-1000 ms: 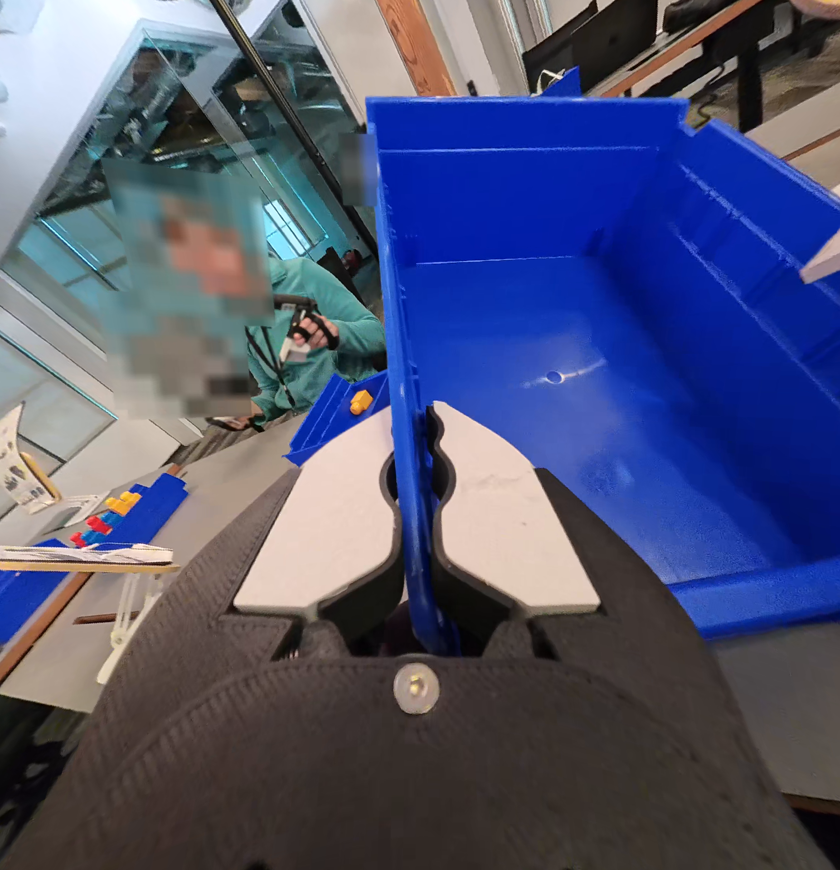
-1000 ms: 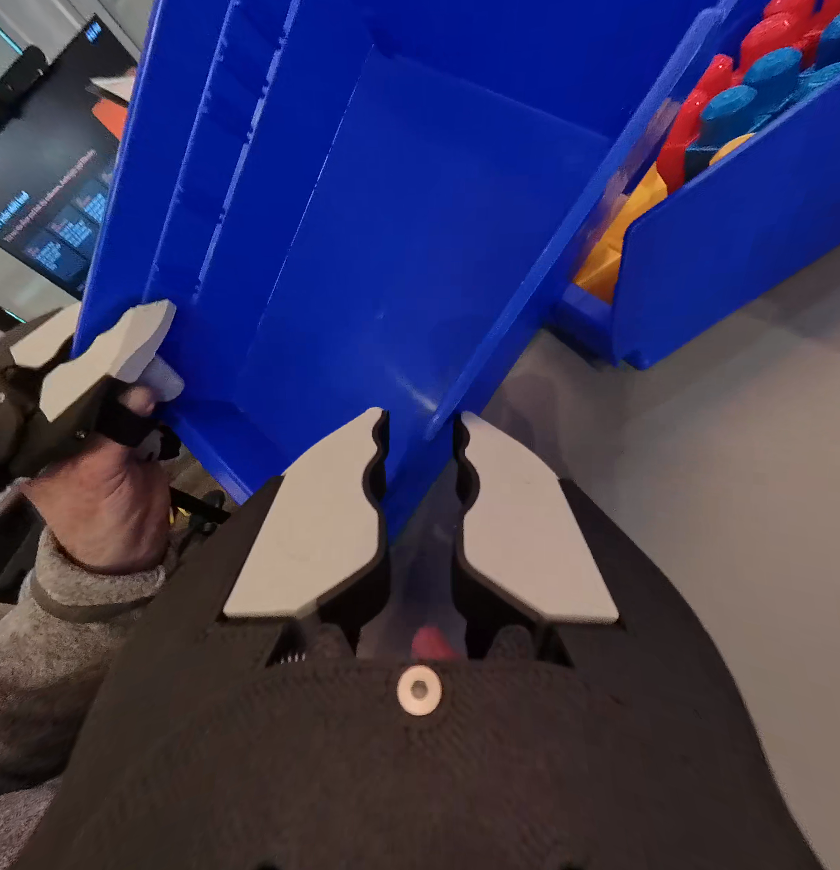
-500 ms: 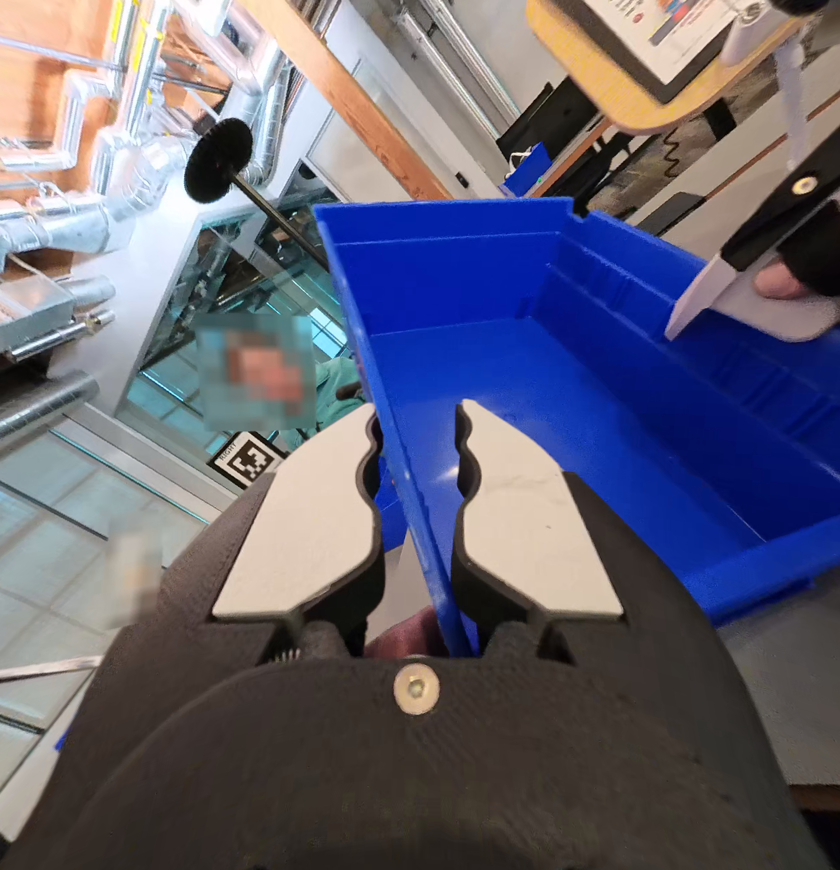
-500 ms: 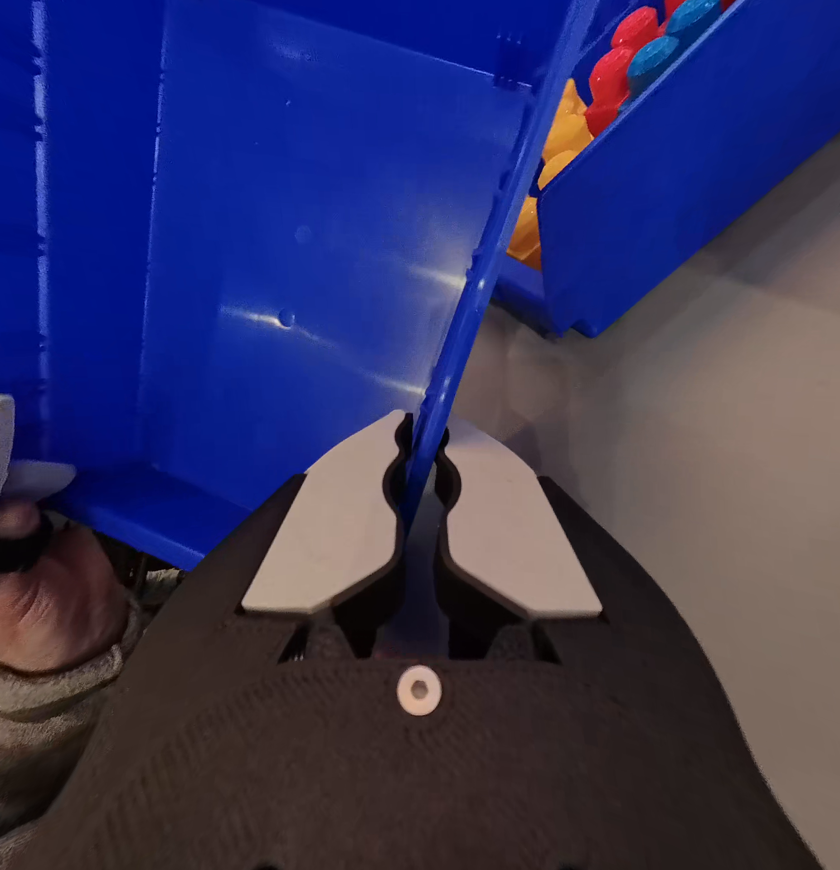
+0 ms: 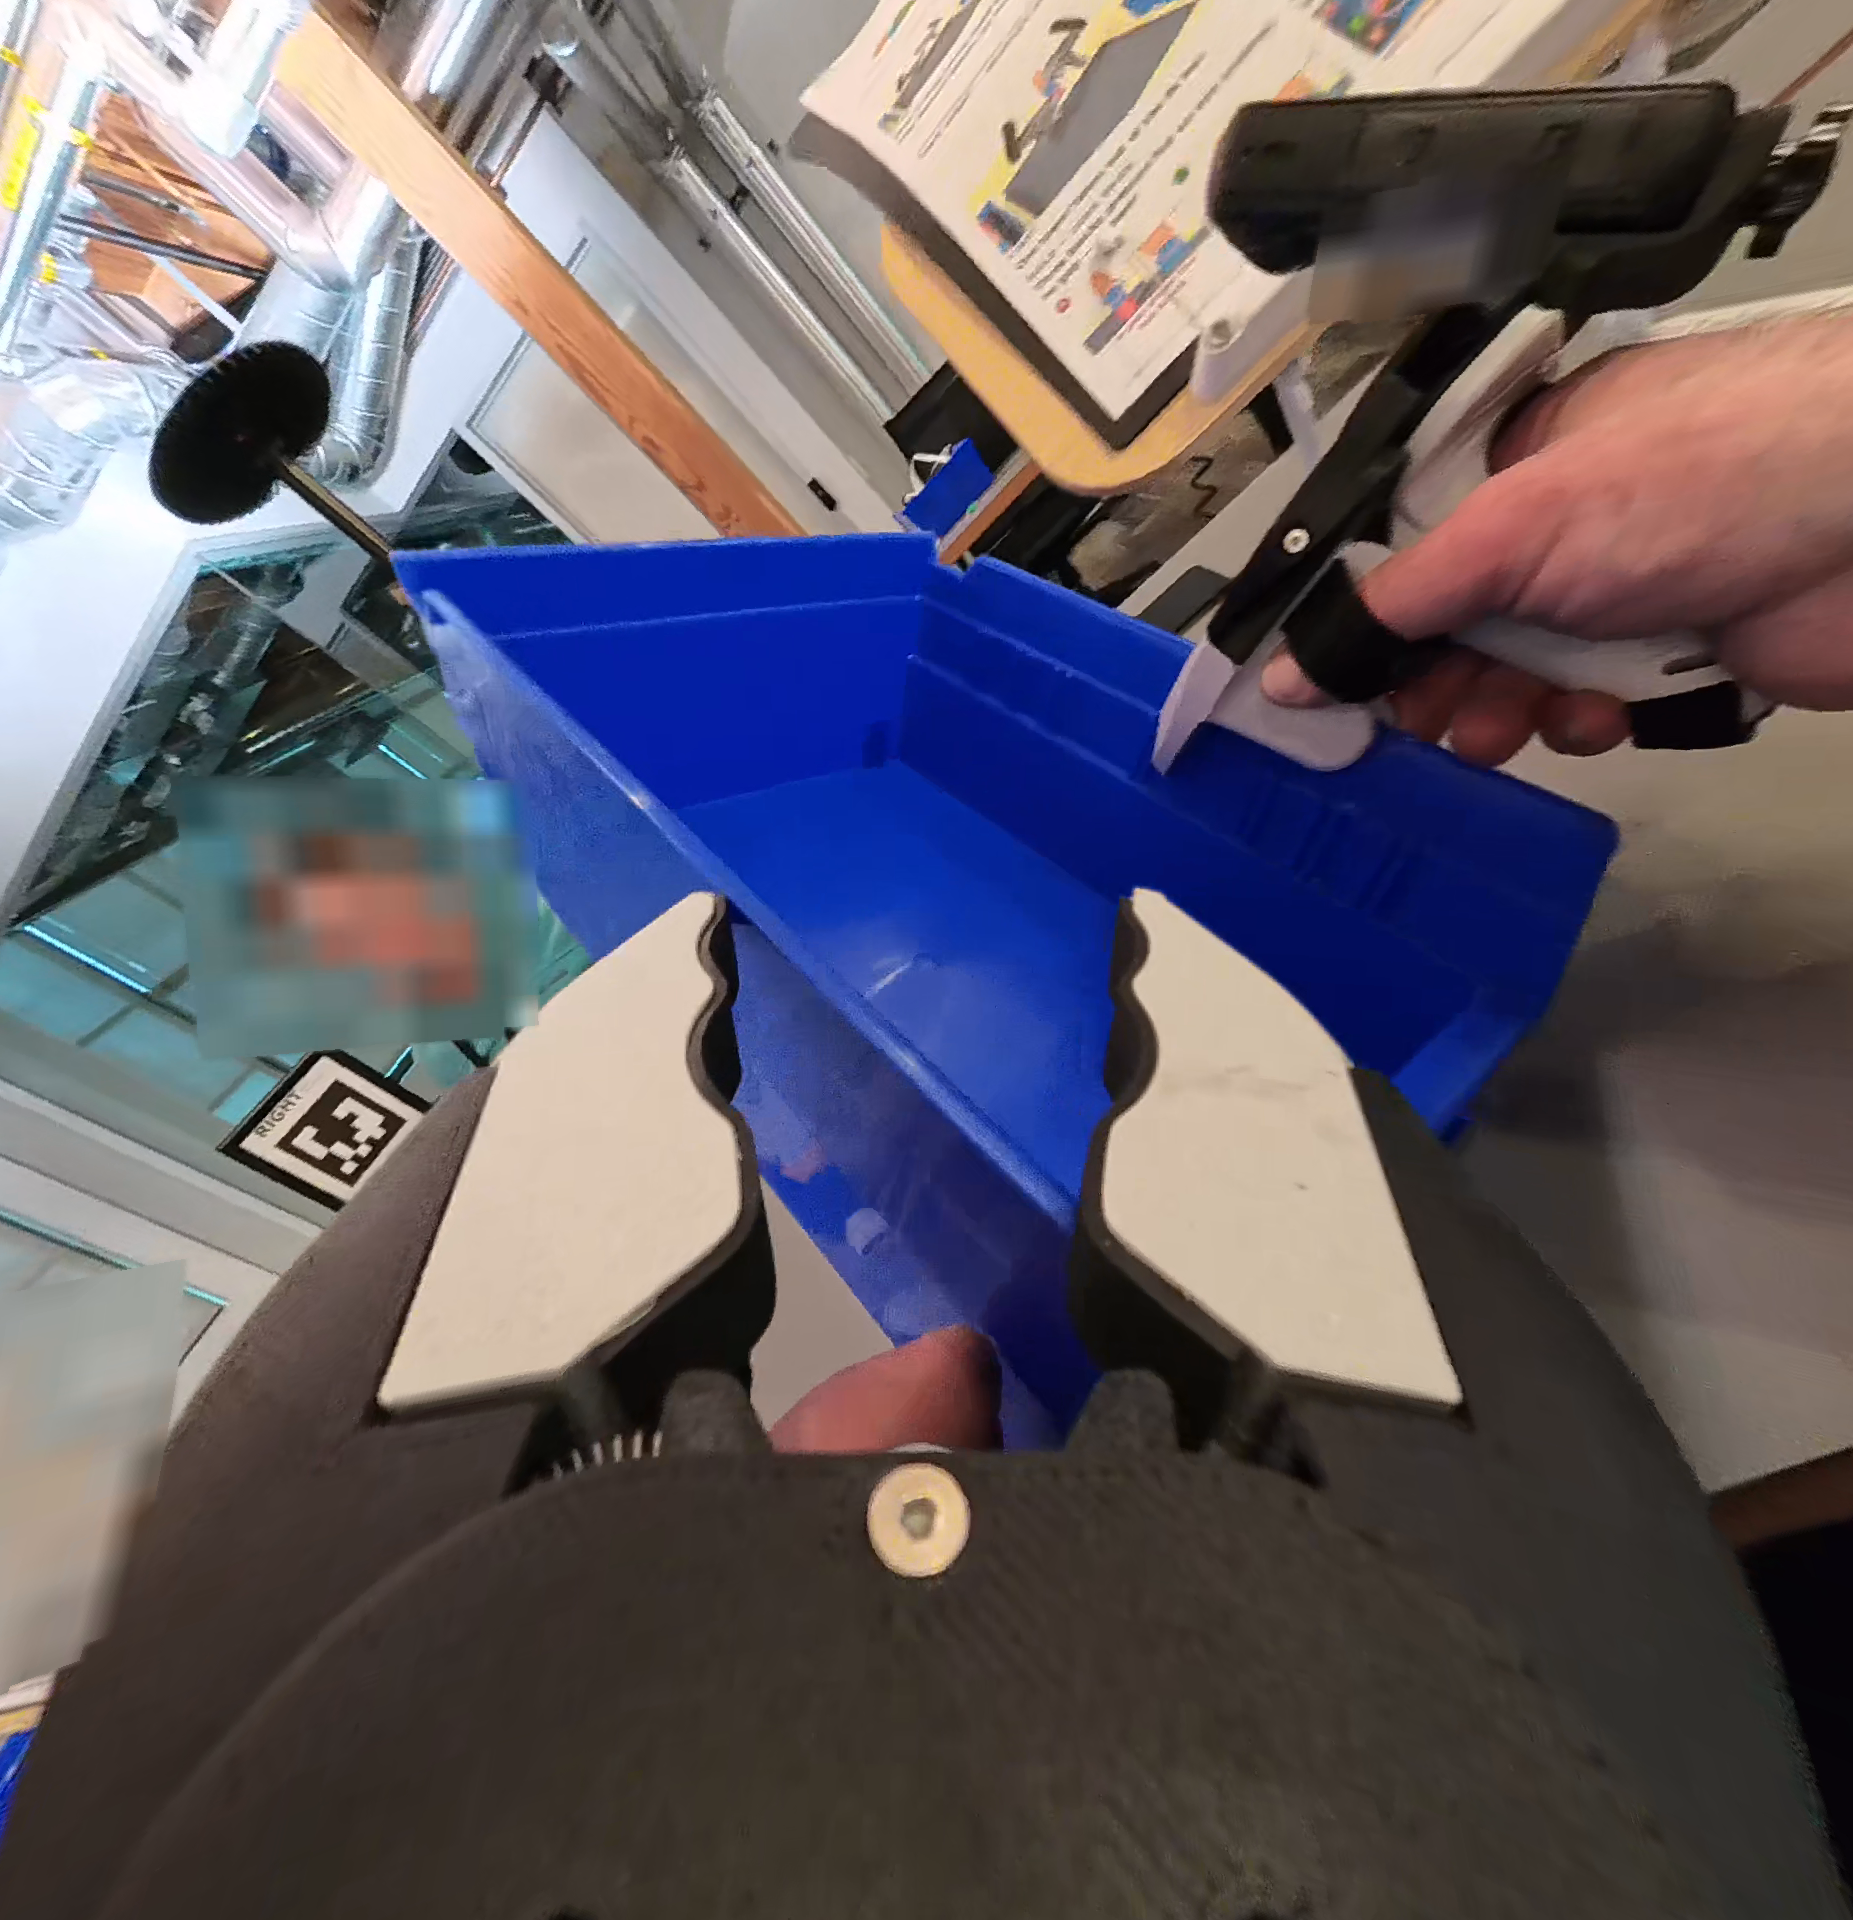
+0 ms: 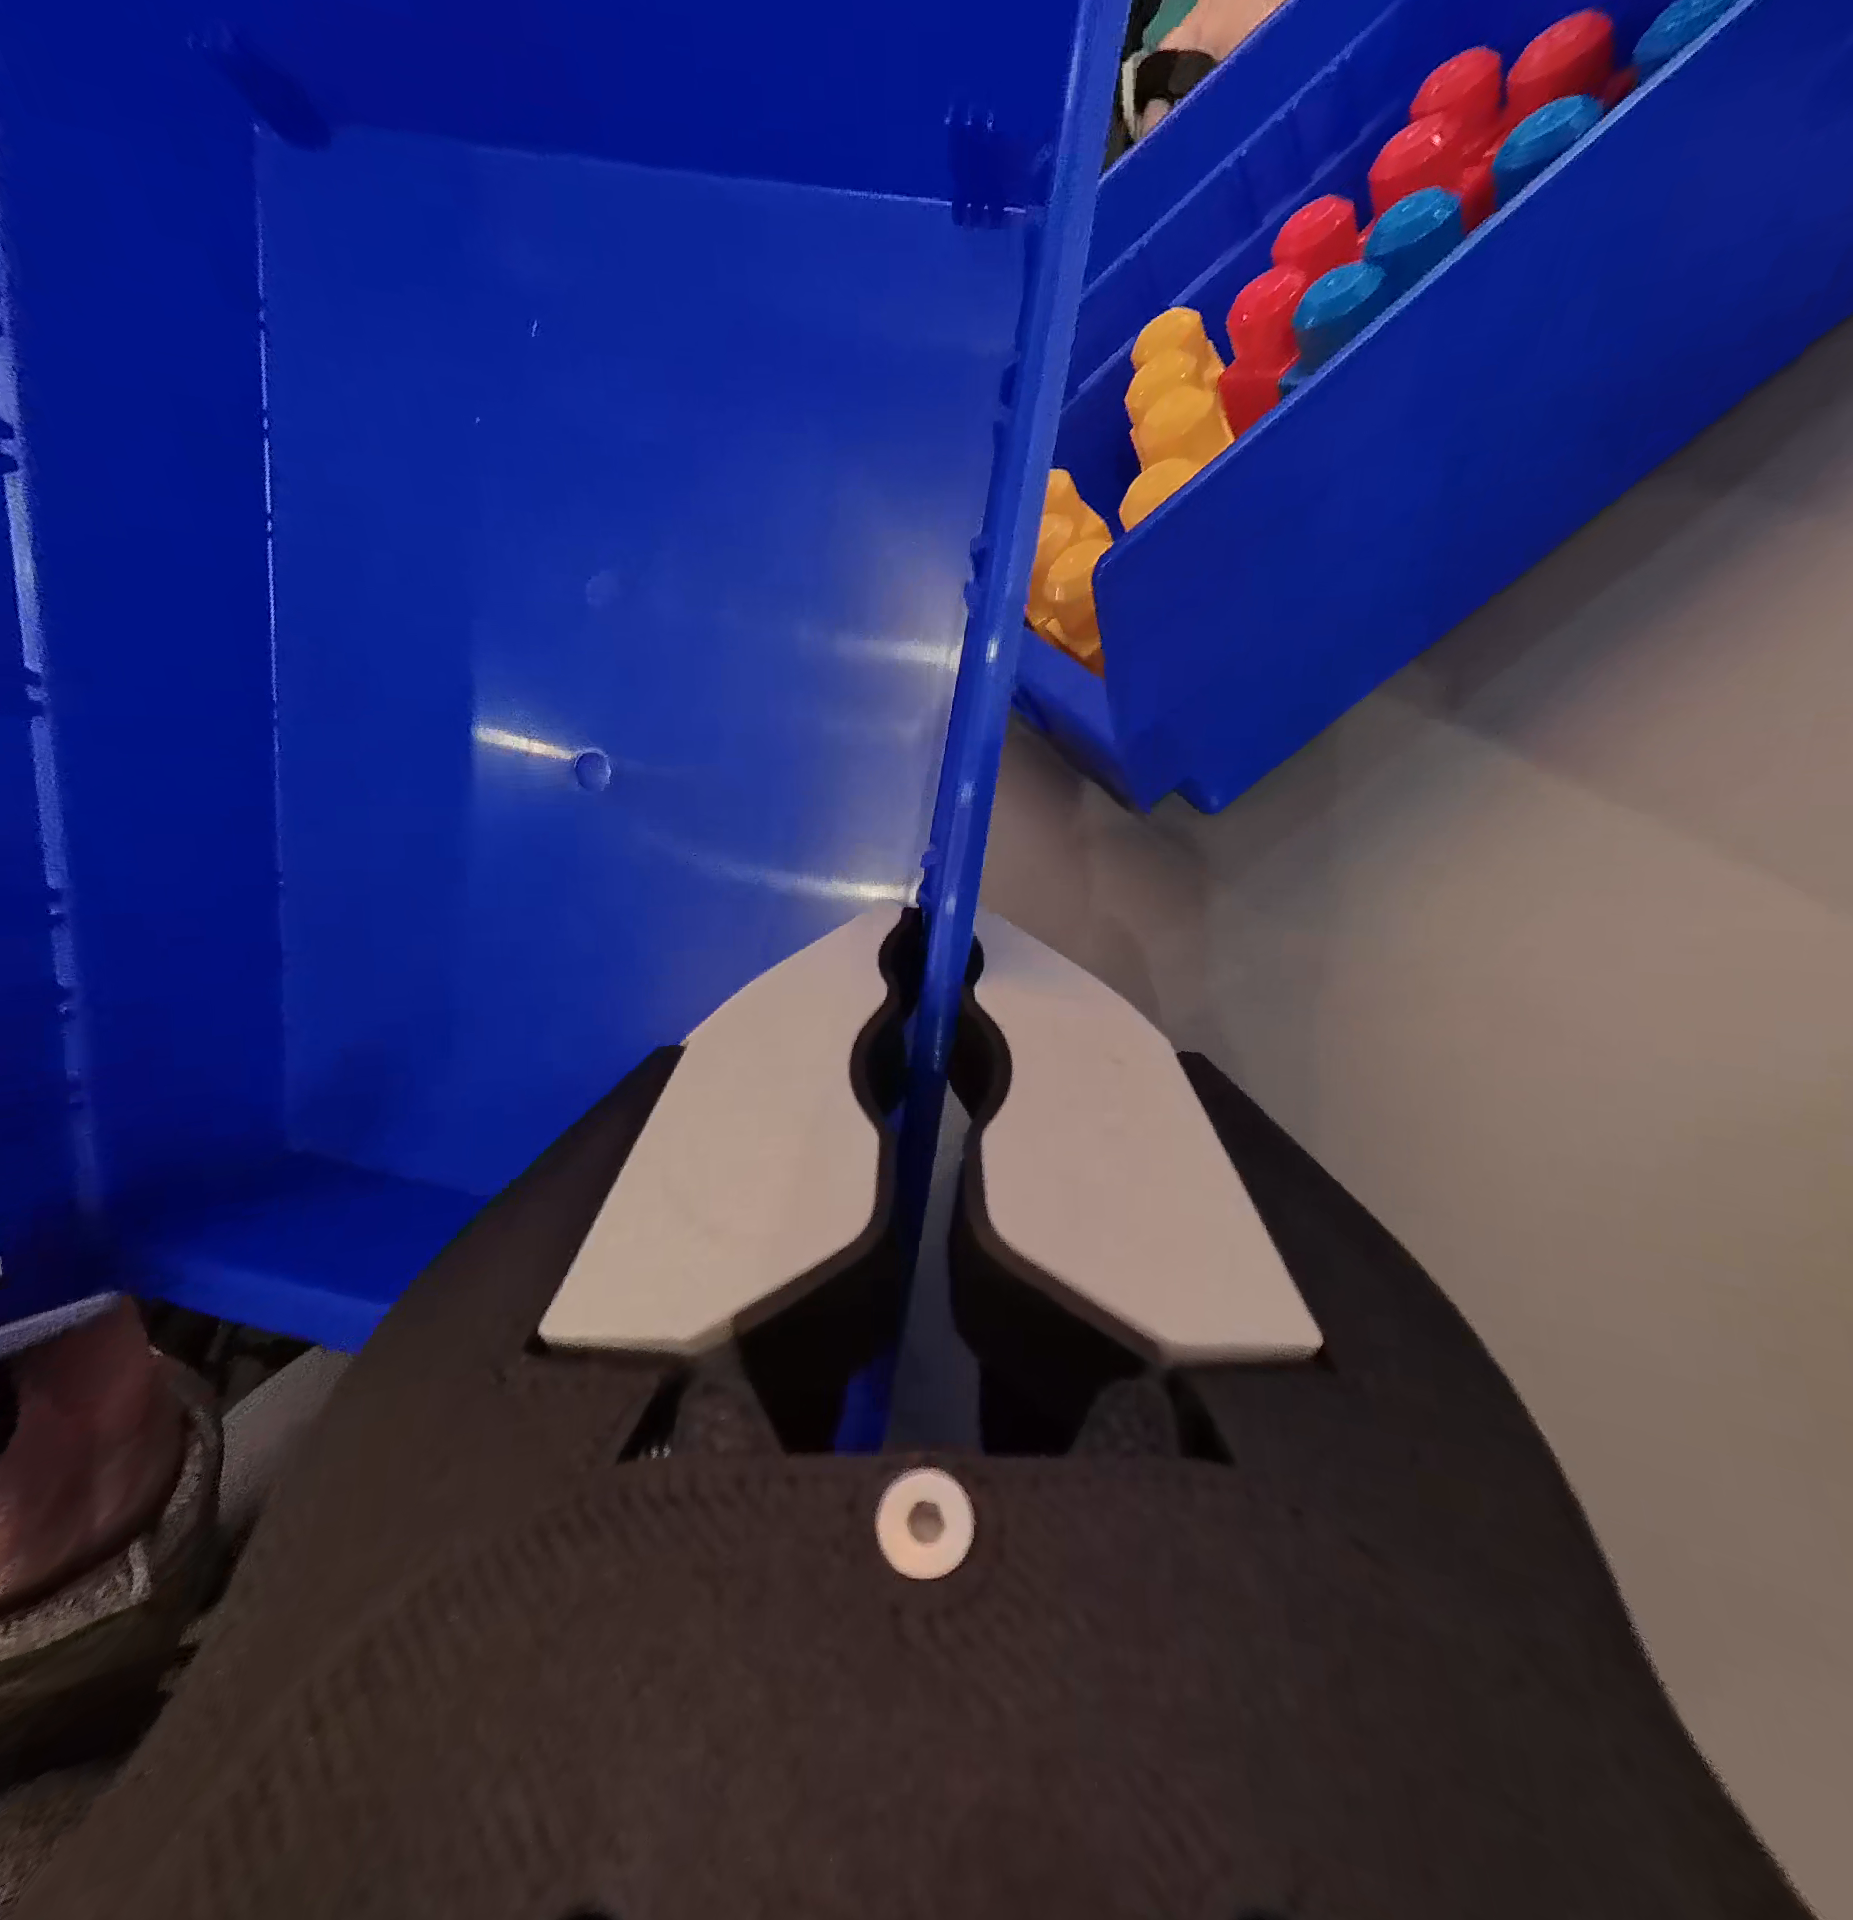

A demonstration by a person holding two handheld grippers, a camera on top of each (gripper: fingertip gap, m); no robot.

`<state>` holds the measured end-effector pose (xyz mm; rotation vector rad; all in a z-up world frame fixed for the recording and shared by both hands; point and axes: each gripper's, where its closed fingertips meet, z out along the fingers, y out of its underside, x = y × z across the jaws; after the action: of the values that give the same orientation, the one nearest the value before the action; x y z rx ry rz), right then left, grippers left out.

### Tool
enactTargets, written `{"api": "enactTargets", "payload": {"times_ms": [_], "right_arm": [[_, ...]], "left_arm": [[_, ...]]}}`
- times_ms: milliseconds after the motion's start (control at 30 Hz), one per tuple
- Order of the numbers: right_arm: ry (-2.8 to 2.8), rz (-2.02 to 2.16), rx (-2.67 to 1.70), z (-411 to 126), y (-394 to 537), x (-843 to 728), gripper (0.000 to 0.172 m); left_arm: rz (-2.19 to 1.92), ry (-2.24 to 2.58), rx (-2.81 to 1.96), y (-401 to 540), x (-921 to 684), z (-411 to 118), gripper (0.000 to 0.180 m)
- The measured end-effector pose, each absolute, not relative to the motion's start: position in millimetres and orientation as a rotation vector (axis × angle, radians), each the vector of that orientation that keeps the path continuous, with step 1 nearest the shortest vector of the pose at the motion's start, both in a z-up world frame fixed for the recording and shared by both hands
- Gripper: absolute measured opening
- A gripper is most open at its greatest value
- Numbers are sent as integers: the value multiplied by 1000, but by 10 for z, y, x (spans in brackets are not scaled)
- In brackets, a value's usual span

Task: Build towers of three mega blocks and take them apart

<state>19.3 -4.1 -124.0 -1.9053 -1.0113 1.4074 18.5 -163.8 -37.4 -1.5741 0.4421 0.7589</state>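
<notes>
Clamping one side wall of an empty blue bin (image 6: pixel 589 520) between the closed fingers (image 6: pixel 787 1132) of the right gripper (image 6: pixel 937 935), pads pressed on both faces. Spread wide around the opposite wall, the left gripper (image 5: pixel 917 914) fingers (image 5: pixel 589 1143) touching nothing clearly; wall foot hidden behind the gripper body. Mega blocks (image 6: pixel 1348 291), red, blue and yellow, heaped in a second blue bin (image 6: pixel 1524 468) near the worktop (image 6: pixel 1524 1039) far edge, mostly cut off by the bin's wall and frame.
</notes>
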Motion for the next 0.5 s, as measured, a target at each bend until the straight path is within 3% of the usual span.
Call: {"api": "enactTargets", "payload": {"times_ms": [433,500], "right_arm": [[-1115,1241,-1803,-965,189,751,3],[-1139,1214,-1802,-936,227,880,4]], "left_arm": [[370,611,-1523,-1782,912,-544,73],[297,661,-1512,-1801,1072,-605,54]]}}
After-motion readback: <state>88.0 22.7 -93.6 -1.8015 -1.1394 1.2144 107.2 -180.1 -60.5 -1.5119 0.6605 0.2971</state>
